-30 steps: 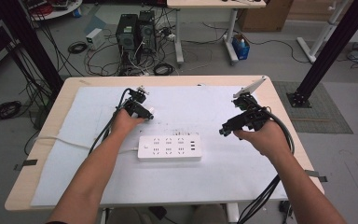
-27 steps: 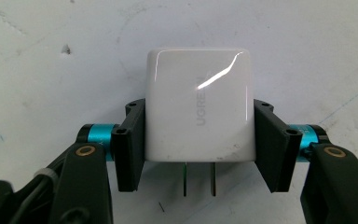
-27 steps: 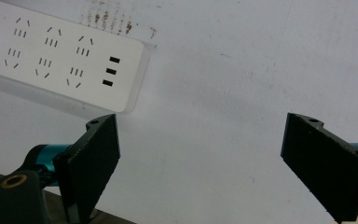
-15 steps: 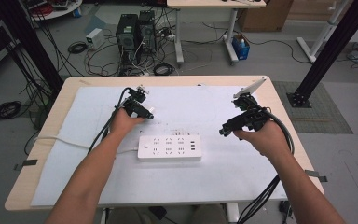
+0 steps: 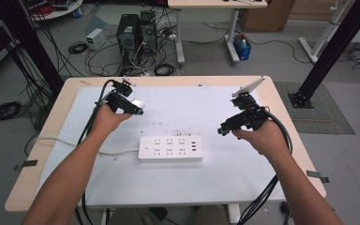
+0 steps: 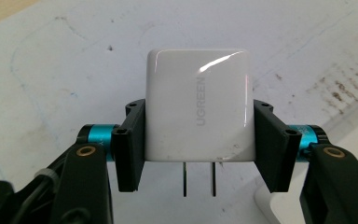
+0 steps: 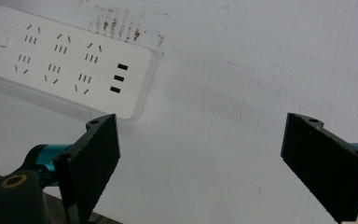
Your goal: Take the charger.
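1. Clamping a glossy white charger by its flat sides, the left gripper has its matte black jaws pressed on the rounded-corner square block; two thin metal prongs stick out below it.
2. Seen from the high view, that charger hangs above the desk, up and to the left of the power strip.
3. White, smooth and rectangular with rounded corners, the power strip lies flat on the desk's scuffed white cover, showing rows of slotted sockets and three dark USB slots.
4. Right of the power strip, the right gripper hovers with its ribbed black jaws spread wide, nothing between them.
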{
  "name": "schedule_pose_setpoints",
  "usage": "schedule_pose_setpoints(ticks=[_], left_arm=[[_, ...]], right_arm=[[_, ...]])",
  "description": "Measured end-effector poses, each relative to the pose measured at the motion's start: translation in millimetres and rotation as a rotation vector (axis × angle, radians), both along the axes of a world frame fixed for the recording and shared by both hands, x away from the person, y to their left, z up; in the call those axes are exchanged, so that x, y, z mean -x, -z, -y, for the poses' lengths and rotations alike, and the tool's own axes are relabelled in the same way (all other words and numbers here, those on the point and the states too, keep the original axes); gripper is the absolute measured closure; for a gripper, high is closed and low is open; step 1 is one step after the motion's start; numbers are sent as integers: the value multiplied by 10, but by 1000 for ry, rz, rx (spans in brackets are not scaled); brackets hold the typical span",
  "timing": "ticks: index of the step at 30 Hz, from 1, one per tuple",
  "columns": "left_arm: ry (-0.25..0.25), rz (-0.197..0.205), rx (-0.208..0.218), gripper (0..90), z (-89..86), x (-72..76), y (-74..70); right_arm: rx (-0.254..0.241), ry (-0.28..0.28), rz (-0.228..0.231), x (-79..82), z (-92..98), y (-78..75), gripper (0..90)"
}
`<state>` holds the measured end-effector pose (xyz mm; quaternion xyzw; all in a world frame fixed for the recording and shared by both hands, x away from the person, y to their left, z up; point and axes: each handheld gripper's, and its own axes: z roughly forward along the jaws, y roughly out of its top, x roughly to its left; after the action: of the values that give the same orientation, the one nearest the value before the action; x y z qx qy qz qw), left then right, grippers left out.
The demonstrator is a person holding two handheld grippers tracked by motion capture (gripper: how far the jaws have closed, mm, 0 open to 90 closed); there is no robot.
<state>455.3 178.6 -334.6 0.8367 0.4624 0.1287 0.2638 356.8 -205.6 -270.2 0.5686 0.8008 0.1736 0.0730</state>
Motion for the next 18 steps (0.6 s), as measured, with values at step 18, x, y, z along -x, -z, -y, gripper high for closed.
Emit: schedule_pose_setpoints(ticks=[18], left_arm=[[25, 35, -1, 426, -156, 483, -551]], right_arm=[[-6, 5, 9, 8, -31, -16, 110]])
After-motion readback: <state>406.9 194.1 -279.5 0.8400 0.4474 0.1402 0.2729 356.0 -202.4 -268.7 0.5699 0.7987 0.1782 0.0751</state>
